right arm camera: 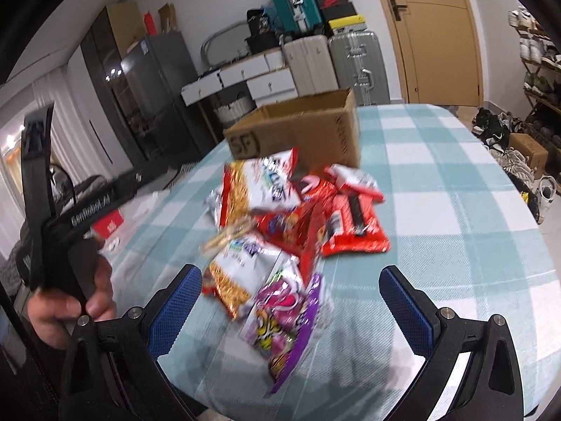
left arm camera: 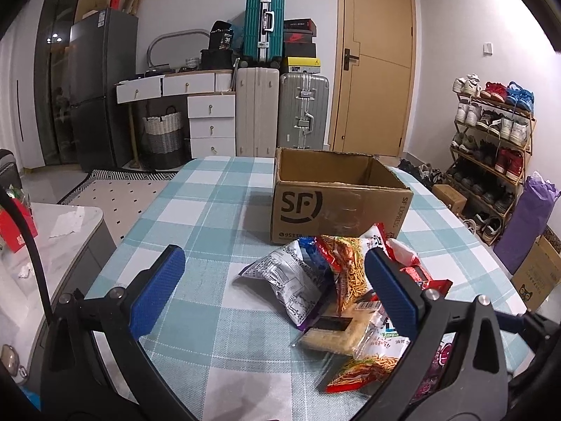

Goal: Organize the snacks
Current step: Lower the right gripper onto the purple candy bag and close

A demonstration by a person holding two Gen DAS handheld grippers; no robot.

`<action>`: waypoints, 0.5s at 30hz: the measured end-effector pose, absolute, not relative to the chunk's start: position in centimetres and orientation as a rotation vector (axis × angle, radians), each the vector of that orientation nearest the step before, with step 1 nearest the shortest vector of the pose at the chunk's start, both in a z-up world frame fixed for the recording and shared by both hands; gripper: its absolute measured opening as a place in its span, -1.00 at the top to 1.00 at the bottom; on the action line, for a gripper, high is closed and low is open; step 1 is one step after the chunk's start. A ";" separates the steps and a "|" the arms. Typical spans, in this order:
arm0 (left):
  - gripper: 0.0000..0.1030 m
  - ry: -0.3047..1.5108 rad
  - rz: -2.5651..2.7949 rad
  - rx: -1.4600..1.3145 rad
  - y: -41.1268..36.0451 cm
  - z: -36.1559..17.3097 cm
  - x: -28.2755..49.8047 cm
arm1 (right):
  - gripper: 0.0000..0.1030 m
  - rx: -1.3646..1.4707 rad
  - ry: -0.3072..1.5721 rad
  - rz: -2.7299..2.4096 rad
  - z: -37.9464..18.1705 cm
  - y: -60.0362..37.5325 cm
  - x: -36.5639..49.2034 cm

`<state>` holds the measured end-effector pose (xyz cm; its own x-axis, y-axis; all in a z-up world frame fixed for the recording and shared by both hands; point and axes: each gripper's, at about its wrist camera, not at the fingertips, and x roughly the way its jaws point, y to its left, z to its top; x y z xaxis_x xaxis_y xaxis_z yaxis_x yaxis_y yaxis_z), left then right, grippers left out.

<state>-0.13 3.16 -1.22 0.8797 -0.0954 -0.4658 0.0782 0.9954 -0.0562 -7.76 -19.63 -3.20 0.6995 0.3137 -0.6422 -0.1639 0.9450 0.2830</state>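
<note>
- Right gripper [right arm camera: 291, 301]: jaws wide, empty, over the purple packet [right arm camera: 280, 319] near the table's near edge.
- Left gripper [left arm camera: 273, 291]: likewise wide, empty.
- No snack yet boxed; next, close on 1 packet, carry to cardboard box [left arm camera: 336, 193].

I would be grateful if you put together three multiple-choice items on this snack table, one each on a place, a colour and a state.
1. Where is the cardboard box relative to the snack pile?
A. beyond it on the table
B. on the floor
C. under the pile

2. What colour are the pads of the left hand-held gripper?
A. red
B. blue
C. yellow

3. What state is the right hand-held gripper in?
A. shut on a packet
B. open, holding nothing
C. shut, holding nothing

Answers: 1 A, the box stands on the checked tablecloth behind the packets; 2 B, both pads show blue; 3 B, its fingers are spread wide with nothing clamped between them.
</note>
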 end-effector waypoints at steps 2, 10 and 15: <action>-0.98 0.491 -0.091 -0.046 3.4 -1.3 -0.1 | -1.00 0.196 0.777 0.272 -3.7 -19.3 -7.7; -0.98 0.503 -0.099 -0.069 3.9 -1.3 -0.2 | -1.00 0.132 0.878 0.258 -5.7 -18.0 -6.2; -0.98 0.505 -0.104 -0.066 4.0 -1.3 -0.3 | -1.00 0.092 0.881 0.265 -6.0 -17.1 -6.3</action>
<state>-0.25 3.97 -1.28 0.8702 -0.1154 -0.4790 0.0826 0.9926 -0.0891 -6.28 -17.13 -6.00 0.6057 0.2668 -0.7497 -0.1913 0.9633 0.1883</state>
